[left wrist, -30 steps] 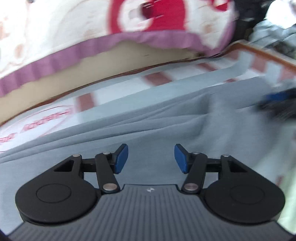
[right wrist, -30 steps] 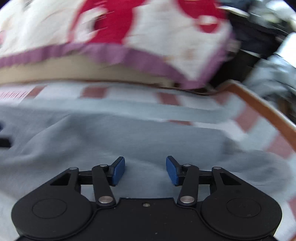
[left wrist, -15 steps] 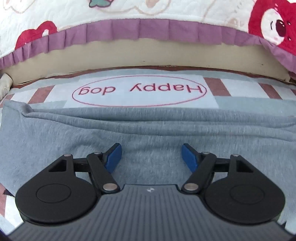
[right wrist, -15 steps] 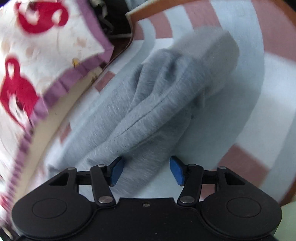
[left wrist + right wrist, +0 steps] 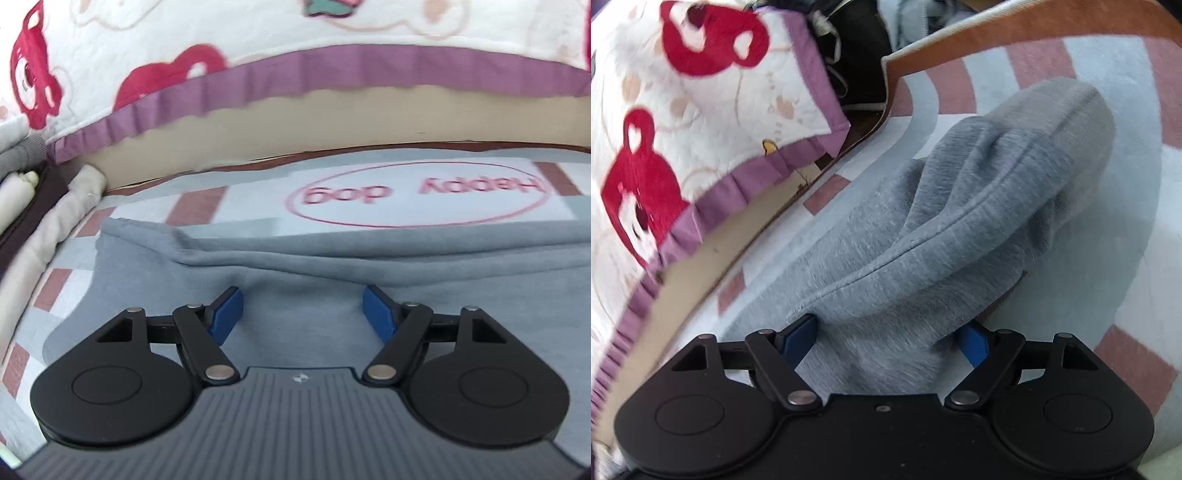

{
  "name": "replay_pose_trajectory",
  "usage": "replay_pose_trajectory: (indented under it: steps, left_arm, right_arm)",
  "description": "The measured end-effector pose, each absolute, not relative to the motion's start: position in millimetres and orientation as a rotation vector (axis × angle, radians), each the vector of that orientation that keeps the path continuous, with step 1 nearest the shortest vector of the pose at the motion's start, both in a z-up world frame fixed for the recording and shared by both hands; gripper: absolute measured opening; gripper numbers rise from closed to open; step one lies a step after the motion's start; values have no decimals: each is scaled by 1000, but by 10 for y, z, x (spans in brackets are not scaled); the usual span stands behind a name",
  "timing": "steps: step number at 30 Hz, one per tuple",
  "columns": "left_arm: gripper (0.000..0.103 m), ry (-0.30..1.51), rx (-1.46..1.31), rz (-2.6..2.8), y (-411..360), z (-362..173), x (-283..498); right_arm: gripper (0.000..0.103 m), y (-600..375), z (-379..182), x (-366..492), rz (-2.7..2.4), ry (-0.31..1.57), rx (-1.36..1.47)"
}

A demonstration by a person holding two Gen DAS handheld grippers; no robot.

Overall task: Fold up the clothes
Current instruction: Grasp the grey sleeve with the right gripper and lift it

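**Right claw slides onto bunched end of grey garment; left claw shifts sideways over it**

Mat point(image 5: 255, 206) (striped, "Happy dog" print) carries the grey garment point(image 5: 332, 273), spread across it below the bed quilt point(image 5: 258, 55). In the right view the garment's end point(image 5: 960, 229) is bunched into a thick roll, running up toward the mat's brown edge.

Change: right claw point(image 5: 886, 341) now has that roll between its blue pads, fabric filling the gap; half a second ago the pads sat just short of it. Jaws wide, not yet pinched as far as I can tell. Likely a grab of this end for a fold, judging only from position.

Left claw point(image 5: 303, 314) wide, holding nothing, hovering over flat cloth. Versus half a second ago its view slid left: print now off to the right, garment's left corner point(image 5: 110, 225) and folded cloths point(image 5: 14, 155) beside the mat in sight.
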State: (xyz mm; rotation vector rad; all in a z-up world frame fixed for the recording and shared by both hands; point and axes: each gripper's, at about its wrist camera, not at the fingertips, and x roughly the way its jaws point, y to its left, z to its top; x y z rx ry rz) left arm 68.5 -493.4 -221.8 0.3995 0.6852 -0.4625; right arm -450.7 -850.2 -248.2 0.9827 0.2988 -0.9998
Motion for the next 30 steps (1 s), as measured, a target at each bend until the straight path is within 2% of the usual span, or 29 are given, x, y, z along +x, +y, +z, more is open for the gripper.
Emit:
replay_pose_trajectory:
  steps: [6,10,13,14,16,18,22,25,30]
  left_arm:
    - [82,733,284,-361,-4587,-2165,1079]
    - [83,688,260,-346,-4425,-2126,1040]
    - [79,656,226,-372,-4313,-2081,968]
    - [79,646,190,-437,-4292,-2040,875]
    - [80,675,182,-589,-4348,-2046,683]
    - [80,717,192,-747,-4435,-2081,489]
    - [82,785,286,-753,-4616,-2263,296]
    - [82,742,365,-732,-4607,-2219,255]
    - [80,735,330,-679,-4262,-2097,472]
  right_arm:
    - [85,-8329,-2636,-4555,-824,242,1251]
    - [86,-8343,-2669,-4384,-813,212,1187]
    - [85,-8361,-2682,-4278,-850,172,1107]
    - [82,-8353,-2675,-4239,-860,175,1075]
    - [48,-8355,-2638,-4199,-863,204,1010]
    - [34,-8349,-2544,-4226,-839,188,946]
    - [25,-8153,-2079,-4032,-839,238,644]
    - [22,-7932,-1678,-3766,-826,295,432]
    - [20,-7550,-1078,-3131,-737,336,234]
